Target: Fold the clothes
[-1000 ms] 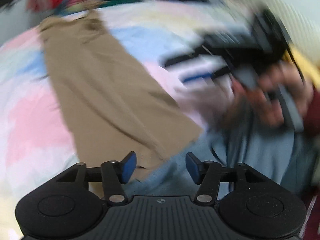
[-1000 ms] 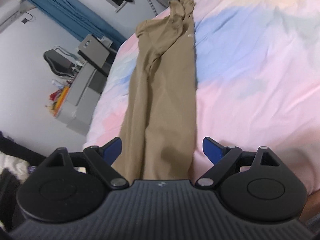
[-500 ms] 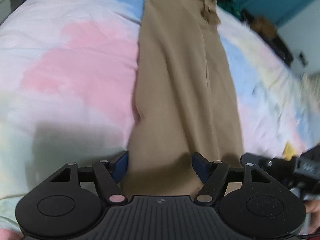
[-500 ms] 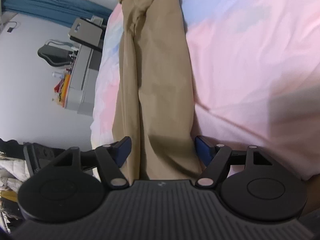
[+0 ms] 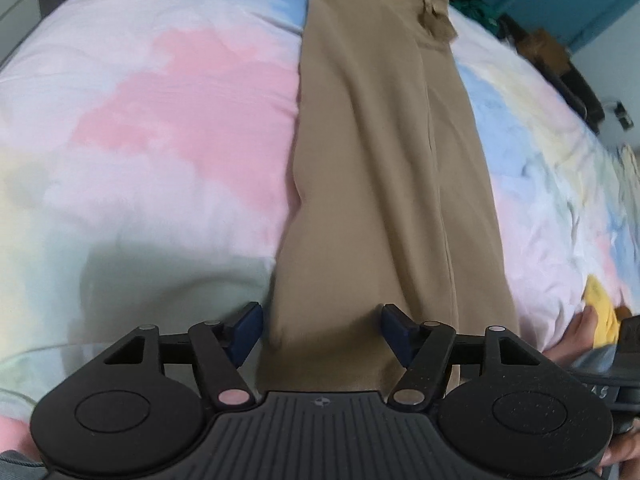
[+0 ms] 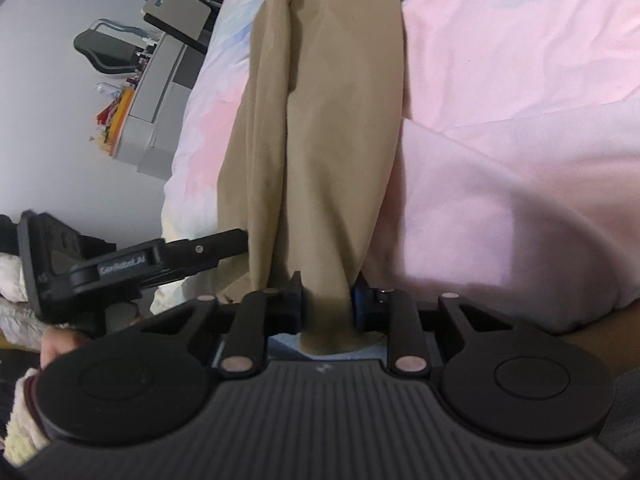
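The tan trousers [image 5: 384, 168] lie lengthwise on a bedspread [image 5: 152, 120] with pastel pink, blue and yellow patches; the waistband is at the far end and the leg hems are at the near edge, under both tools.

Left wrist view, left to right: the left gripper [image 5: 321, 330] stands with its blue pads well apart. The left pad is over the bedspread just beside the trouser edge; the right pad is over the cloth. The hem lies between the jaws, and neither pad presses on it. At the far right, a hand [image 5: 580, 330] is partly visible next to a yellow item that is too blurred to identify.

Right wrist view, left to right: a desk with a chair [image 6: 104, 50] stands by the wall. The body of the left tool enters from the left edge; its arm carries white lettering that appears to read "GenRobot.AI" [image 6: 122, 266], though the text is small. The right gripper [image 6: 327, 300] is closing, with its jaws narrow and a gathered fold of the hem bunched between the pads, which already pinch it.
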Demonstrator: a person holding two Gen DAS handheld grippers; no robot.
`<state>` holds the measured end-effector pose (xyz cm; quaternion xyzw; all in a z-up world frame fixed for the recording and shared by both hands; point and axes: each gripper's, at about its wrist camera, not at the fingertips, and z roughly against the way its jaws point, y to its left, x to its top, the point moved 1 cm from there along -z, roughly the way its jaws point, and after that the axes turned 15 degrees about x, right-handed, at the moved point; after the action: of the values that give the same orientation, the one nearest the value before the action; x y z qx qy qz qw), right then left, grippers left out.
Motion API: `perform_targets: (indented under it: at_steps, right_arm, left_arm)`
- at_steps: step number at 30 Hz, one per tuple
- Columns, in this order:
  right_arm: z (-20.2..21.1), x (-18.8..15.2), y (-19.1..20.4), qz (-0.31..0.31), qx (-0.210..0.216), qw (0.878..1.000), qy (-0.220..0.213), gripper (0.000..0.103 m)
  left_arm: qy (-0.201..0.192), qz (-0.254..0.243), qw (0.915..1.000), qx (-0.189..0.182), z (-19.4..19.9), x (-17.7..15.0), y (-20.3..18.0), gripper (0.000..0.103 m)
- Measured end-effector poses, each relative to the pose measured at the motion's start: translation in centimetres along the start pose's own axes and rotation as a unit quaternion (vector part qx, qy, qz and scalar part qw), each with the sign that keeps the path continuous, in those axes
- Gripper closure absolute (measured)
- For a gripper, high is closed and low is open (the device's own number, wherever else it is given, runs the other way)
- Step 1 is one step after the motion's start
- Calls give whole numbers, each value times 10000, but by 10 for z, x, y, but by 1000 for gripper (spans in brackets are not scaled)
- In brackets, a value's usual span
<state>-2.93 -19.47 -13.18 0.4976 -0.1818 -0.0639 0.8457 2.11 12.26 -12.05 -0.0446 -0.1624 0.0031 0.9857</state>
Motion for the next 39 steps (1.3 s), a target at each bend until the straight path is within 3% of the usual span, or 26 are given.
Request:
perform_targets:
  at_steps: [4, 7, 10, 12, 13, 15, 17, 19, 24, 30, 34, 39]
  right_arm:
    - [4, -5, 4, 136, -67, 9998, -95, 78]
    - [2, -9, 5, 218, -126, 9997, -51, 78]
    - [2, -12, 11, 433, -212, 9988, -56, 86]
    - [5, -10, 14, 516, -209, 9983, -161, 89]
    - [8, -9, 17, 570, -185, 9979, -243, 90]
    - [17, -7, 20, 574, -116, 9974, -415, 91]
    - [29, -3, 22, 515, 30, 9963, -688, 92]
    - [45, 5, 26, 539, 120, 9931, -1038, 92]
    - [91, 27, 43, 698, 504, 9815, -1708, 93]
    - [128, 28, 89, 1188, 763, 9667, -2134, 93]
    - [157, 3, 102, 1569, 753, 9593, -2224, 93]
    - [183, -39, 104, 1677, 641, 9580, -2236, 93]
  left_arm:
    - [178, -601, 9979, 148, -4, -5, -18, 32]
    - [198, -703, 9972, 180, -1, -7, -18, 41]
    - [78, -838, 9963, 168, 5, -13, -17, 62]
    - [-62, -849, 9963, 136, 13, -18, -14, 88]
    - [-171, -803, 9966, 65, 17, -19, -12, 93]
    - [-441, -715, 9963, -189, 28, -22, -7, 94]
    - [-853, -531, 9924, -711, 42, -23, 1, 94]
    - [-1173, -35, 9853, -1240, 57, -22, 14, 94]
    - [-1957, 643, 9529, -2225, 96, -33, 0, 95]
    - [-2581, 938, 9204, -2781, 139, -47, -15, 96]
    - [-2731, 845, 9126, -2922, 167, -78, -28, 96]
    - [-2529, 486, 9242, -2821, 198, -136, -33, 96]
